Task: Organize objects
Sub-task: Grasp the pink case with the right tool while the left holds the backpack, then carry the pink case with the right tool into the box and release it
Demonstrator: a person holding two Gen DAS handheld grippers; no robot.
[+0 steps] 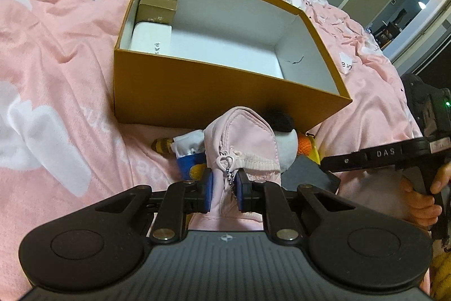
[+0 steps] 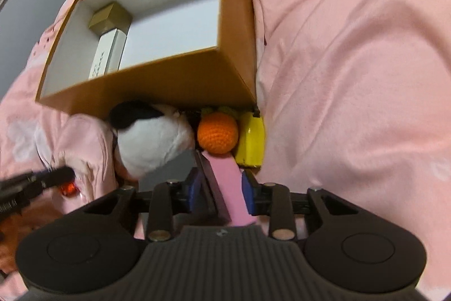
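Observation:
My left gripper (image 1: 225, 188) is shut on a pale pink zip pouch (image 1: 242, 137) that lies on the bed in front of an orange-brown cardboard box (image 1: 197, 92). The box, white inside, holds a small gold box (image 1: 157, 4) and a white box (image 1: 149, 40) at its left end. My right gripper (image 2: 222, 191) is shut on a flat pink and dark case (image 2: 228, 179), close to the box's (image 2: 157, 75) near corner. Against that wall lie a black-and-white plush (image 2: 152, 143), an orange crochet ball (image 2: 217, 133) and a yellow item (image 2: 251, 143).
A pink printed bedspread (image 2: 352, 75) covers everything around the box. A blue item (image 1: 191, 162) and a small striped toy (image 1: 162, 145) lie left of the pouch. A person's hand (image 1: 420, 202) holds the right gripper's handle. A doorway (image 1: 408, 4) shows at the far right.

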